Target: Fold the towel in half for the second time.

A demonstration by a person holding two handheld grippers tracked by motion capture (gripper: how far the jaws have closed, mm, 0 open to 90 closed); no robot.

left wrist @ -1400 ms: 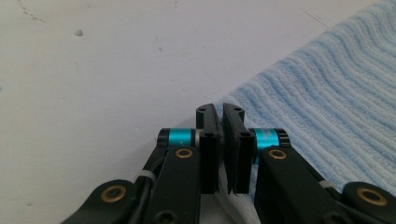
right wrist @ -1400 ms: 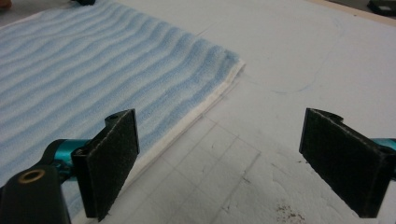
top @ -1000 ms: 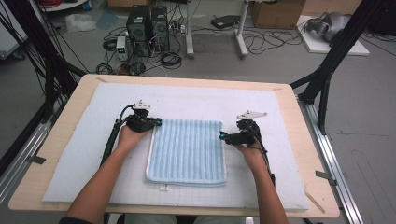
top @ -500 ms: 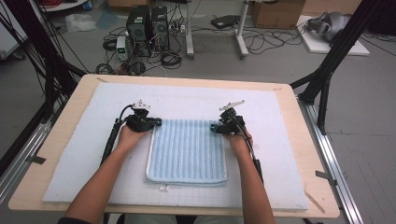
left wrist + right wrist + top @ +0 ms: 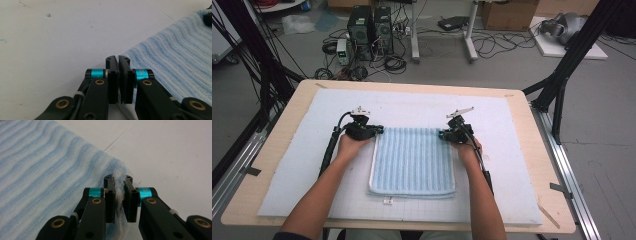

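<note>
**Both grippers clamped on the towel's far corners**

A wooden table [image 5: 272, 200] carries a white mat [image 5: 312, 150] that covers most of its top. In the middle of the mat lies a folded light-blue towel [image 5: 412, 160], ribbed, flat, with its long sides running toward the person's edge and a small white tag at its near edge.

The person's forearms come in from the near edge, one on each side of the towel.

The left gripper [image 5: 118, 60] sits at the towel's far-left corner, jaws pressed together on a thin strip of the cloth's edge that shows between them lower down.

The right gripper [image 5: 118, 180] sits at the far-right corner. Its jaws have just been closing, and a bunched fold of towel is pinched between the pads.
</note>
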